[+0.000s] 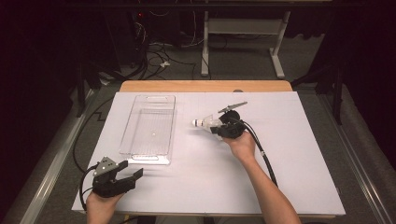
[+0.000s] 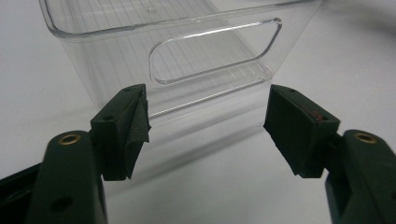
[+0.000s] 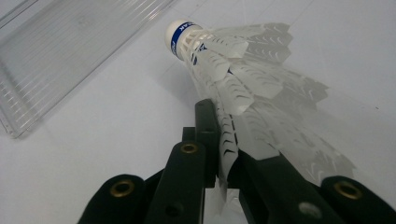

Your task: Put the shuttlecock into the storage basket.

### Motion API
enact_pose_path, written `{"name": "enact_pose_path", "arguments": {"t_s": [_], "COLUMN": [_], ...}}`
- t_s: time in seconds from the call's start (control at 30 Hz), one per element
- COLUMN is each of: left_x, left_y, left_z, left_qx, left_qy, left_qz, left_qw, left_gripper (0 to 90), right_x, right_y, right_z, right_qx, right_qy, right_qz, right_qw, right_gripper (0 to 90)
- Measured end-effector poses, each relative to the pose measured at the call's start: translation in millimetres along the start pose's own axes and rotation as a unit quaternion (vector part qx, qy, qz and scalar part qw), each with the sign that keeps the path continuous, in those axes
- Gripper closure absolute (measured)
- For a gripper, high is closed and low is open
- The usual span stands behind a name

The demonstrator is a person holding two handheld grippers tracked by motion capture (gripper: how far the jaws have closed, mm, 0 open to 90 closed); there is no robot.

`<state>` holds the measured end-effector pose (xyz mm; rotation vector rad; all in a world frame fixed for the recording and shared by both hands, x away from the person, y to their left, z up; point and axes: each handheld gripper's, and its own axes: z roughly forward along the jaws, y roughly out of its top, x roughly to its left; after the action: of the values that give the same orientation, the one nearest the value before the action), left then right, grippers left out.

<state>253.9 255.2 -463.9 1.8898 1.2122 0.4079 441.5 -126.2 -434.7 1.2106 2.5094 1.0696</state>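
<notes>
Left gripper (image 1: 133, 176): nearest the lens in the high view, low at the table's near left corner, jaws spread wide, nothing between them, parked just short of the clear bin's near end.
Right gripper (image 1: 215, 127): high view, mid-table to the right of the bin, clamped on the shuttlecock (image 1: 204, 122); cork end points toward the bin.
Clear bin (image 1: 150, 126): long, empty, lying lengthwise away from the person, cut-out handles at both ends.
Table sheet (image 1: 280, 154): white, bare between shuttlecock and bin, so the path looks open.
Background: desk legs and loose cables on the floor beyond the table, well clear of the work.
Left gripper view: both pads (image 2: 130, 128) stand apart with bare sheet between; bin wall with handle slot (image 2: 215, 51) straight ahead, not touched.
Right gripper view: jaws pinched tight on the feather skirt (image 3: 229, 140), white cork with blue band (image 3: 180, 32) pointing away; bin rim (image 3: 70, 51) off to the upper left.
Step, my read: carry the shuttlecock over the bin and drop it in.
Do it well: lift enough to clear the bin wall, keep the squeeze light since feathers crush, release low over the middle.
Risk: thin feather grip may slip or bend; bin is light and could slide if bumped, left gripper is placed to steady it.
</notes>
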Motion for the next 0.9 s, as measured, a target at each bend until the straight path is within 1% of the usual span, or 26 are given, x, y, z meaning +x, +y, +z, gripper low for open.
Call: {"name": "enact_pose_path", "arguments": {"t_s": [0.27,0.37,0.43,0.63,0.83,0.9], "left_x": [0.1,0.2,0.6,2.0,3.2,3.8], "left_y": [0.0,0.0,-0.1,-0.5,-0.7,-0.8], "left_z": [-0.5,-0.5,-0.6,-1.6,-1.7,-1.8], "left_qx": [-0.002,-0.003,-0.003,-0.004,-0.003,-0.005], "left_qy": [0.002,0.003,0.003,0.006,0.007,0.007], "left_qz": [0.000,-0.001,-0.002,-0.005,-0.005,-0.008], "left_qw": [1.0000,1.0000,1.0000,1.0000,1.0000,0.9999], "left_gripper": [31.6,31.5,31.5,31.5,31.5,31.5], "right_x": [3.0,4.9,6.4,12.8,16.3,18.0], "right_y": [4.1,6.7,8.3,14.5,19.6,21.5], "right_z": [-6.4,-7.7,-8.8,-12.7,-14.9,-15.5], "right_qx": [-0.004,-0.005,-0.006,-0.010,-0.010,-0.010], "right_qy": [-0.001,0.000,0.003,0.006,0.010,0.011], "right_qz": [-0.007,-0.011,-0.009,-0.021,-0.025,-0.027], "right_qw": [1.0000,0.9999,0.9999,0.9997,0.9996,0.9995], "right_gripper": [89.4,89.4,89.4,89.4,89.4,89.4]}}
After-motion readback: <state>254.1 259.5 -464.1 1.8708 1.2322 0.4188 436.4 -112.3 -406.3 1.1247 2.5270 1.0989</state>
